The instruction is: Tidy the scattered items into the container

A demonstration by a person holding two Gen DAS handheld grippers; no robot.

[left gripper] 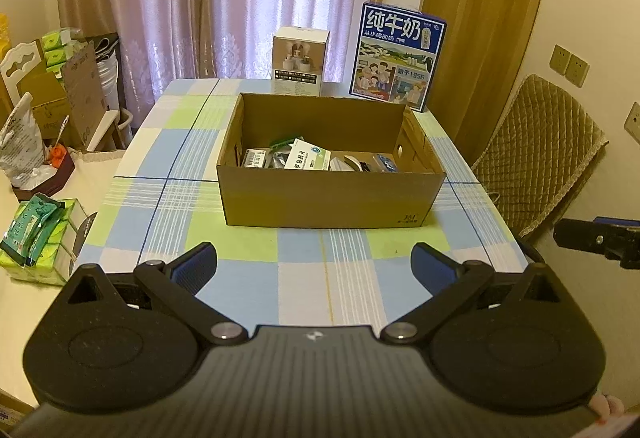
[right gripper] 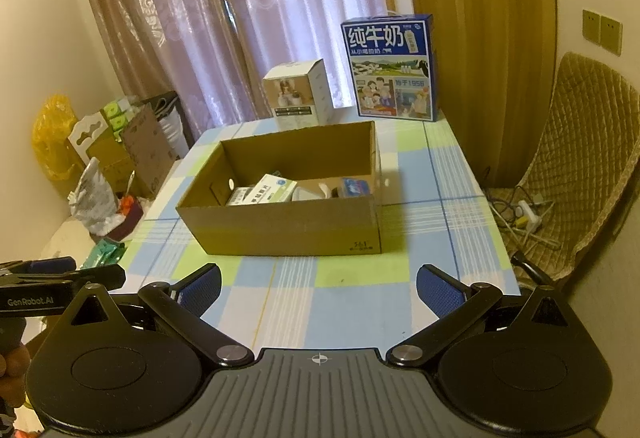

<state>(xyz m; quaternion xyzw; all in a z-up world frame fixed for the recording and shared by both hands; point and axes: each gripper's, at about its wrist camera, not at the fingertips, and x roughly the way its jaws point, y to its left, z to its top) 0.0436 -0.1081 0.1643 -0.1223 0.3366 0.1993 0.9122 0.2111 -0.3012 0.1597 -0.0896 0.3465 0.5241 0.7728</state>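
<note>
Left wrist view: open brown cardboard box (left gripper: pixel 330 198) at the checked tablecloth's (left gripper: pixel 256 254) centre, holding a green-and-white medicine carton (left gripper: pixel 307 155) and small packets; left gripper (left gripper: pixel 314 268) spread wide, empty. Right wrist view: the same box (right gripper: pixel 288 226) — right gripper (right gripper: pixel 319 288) likewise agape, holding nothing.

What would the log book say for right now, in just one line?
left gripper: open, empty, above table | right gripper: open, empty | cardboard box: medicine box, other small items inside | no loose items visible nearby
</note>
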